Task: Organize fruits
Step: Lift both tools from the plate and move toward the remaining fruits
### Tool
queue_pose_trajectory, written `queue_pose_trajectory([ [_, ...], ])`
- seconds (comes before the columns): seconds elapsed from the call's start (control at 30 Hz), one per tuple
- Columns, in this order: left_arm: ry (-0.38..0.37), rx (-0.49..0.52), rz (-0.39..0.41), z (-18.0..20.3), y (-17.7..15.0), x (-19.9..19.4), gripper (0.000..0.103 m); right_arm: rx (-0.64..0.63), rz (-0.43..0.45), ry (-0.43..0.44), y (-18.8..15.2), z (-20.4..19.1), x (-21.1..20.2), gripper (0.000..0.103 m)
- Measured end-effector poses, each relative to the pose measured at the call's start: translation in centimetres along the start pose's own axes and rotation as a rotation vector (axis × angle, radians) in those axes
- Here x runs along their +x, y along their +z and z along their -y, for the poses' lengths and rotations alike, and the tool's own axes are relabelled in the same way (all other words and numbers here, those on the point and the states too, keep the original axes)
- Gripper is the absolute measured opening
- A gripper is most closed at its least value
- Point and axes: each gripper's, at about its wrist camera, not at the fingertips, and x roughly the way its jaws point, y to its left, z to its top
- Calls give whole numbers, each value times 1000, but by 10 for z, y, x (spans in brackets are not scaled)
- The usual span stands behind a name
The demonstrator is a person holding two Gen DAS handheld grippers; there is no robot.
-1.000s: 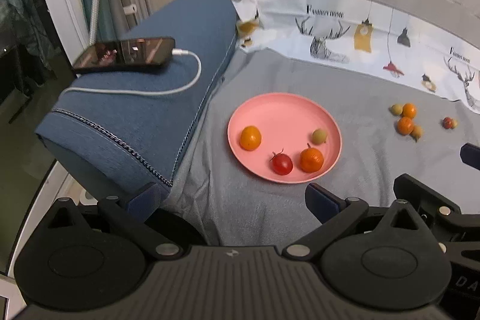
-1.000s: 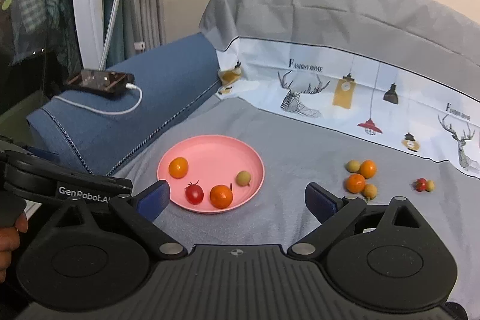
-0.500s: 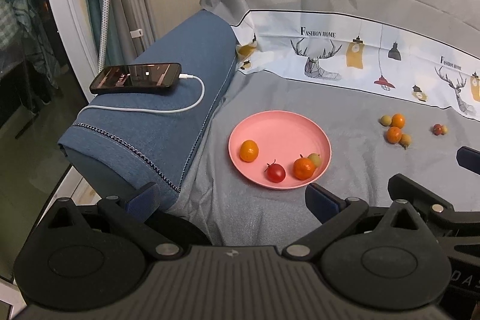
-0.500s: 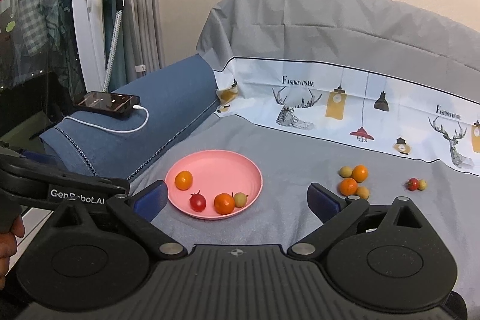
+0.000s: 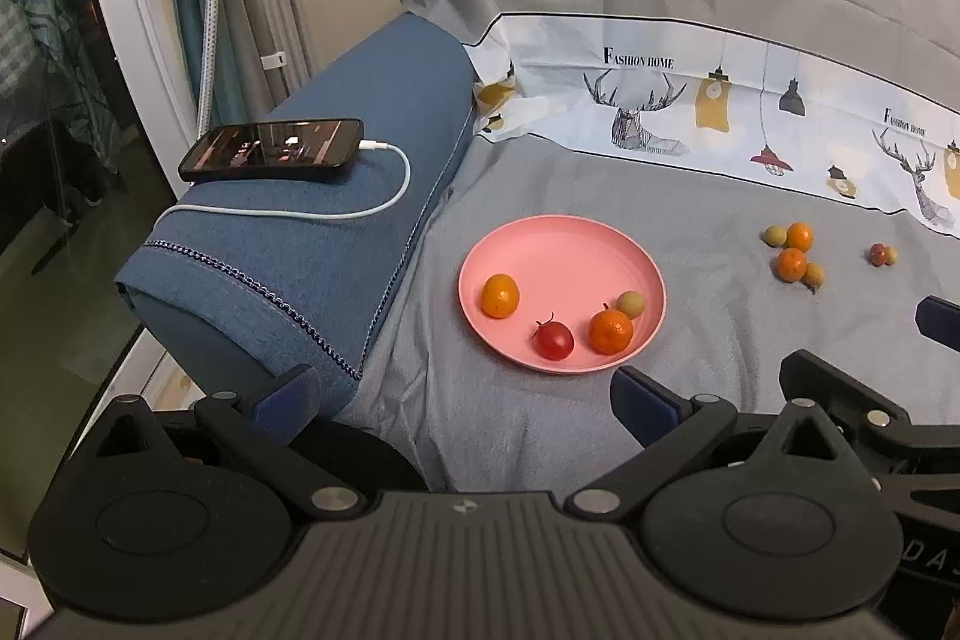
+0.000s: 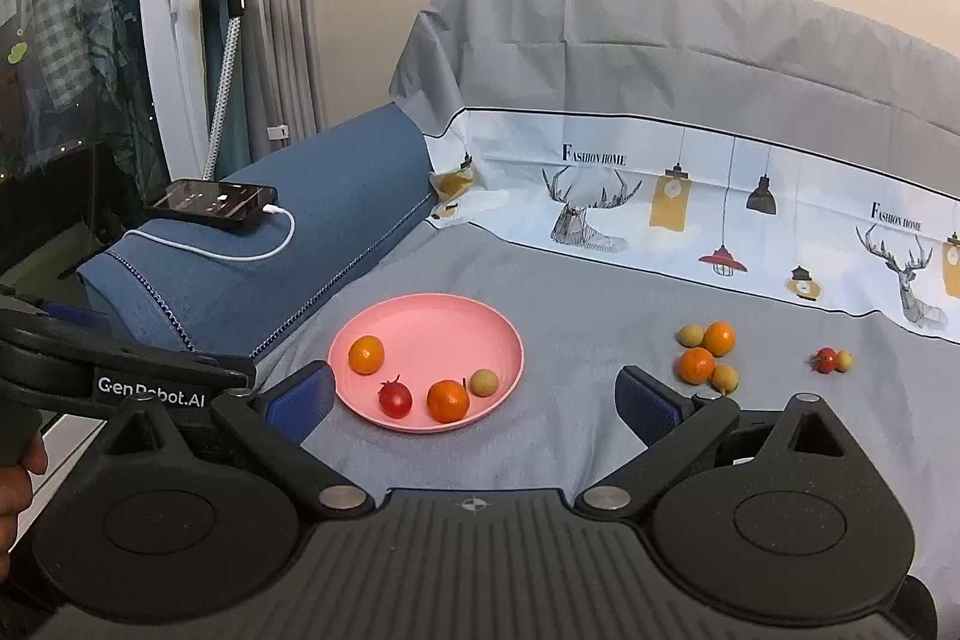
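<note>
A pink plate [image 5: 558, 250] [image 6: 432, 322] lies on the grey sheet and holds two small oranges [image 5: 500, 296] [image 6: 447, 400], a red tomato [image 5: 553, 338] [image 6: 395, 398] and a pale green fruit [image 5: 630, 304] [image 6: 483, 382]. To its right on the sheet sits a cluster of oranges and pale fruits [image 5: 792, 256] [image 6: 705, 355]; farther right lie a small tomato and pale fruit [image 5: 882, 255] [image 6: 831, 359]. My left gripper [image 5: 465, 394] is open and empty, near the plate's front edge. My right gripper [image 6: 474, 397] is open and empty too, spanning the plate's near side.
A blue sofa arm [image 5: 312, 244] [image 6: 270, 256] at the left carries a phone [image 5: 273, 149] [image 6: 213, 202] on a white charging cable. A printed white cloth [image 6: 690, 208] lines the back. A hand [image 6: 15, 484] holds the left gripper's handle at the left edge.
Both grippers have pulled back and risen, so the plate and loose fruits look smaller and farther. The pale green fruit on the plate has rolled next to the orange. Both stay open.
</note>
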Motion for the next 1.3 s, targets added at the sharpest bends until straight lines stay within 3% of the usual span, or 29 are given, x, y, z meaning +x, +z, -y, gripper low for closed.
queue_pose_trajectory([
  [0.83, 27, 38, -97, 13, 7, 38, 103, 86, -69, -3, -11, 22, 33, 99],
  [1.07, 9, 63, -146, 35, 22, 58, 103, 151, -60, -64, -16, 58, 42, 99],
  [1.3, -63, 119, -177, 92, 48, 93, 103, 272, -56, -220, -31, 135, 53, 100],
])
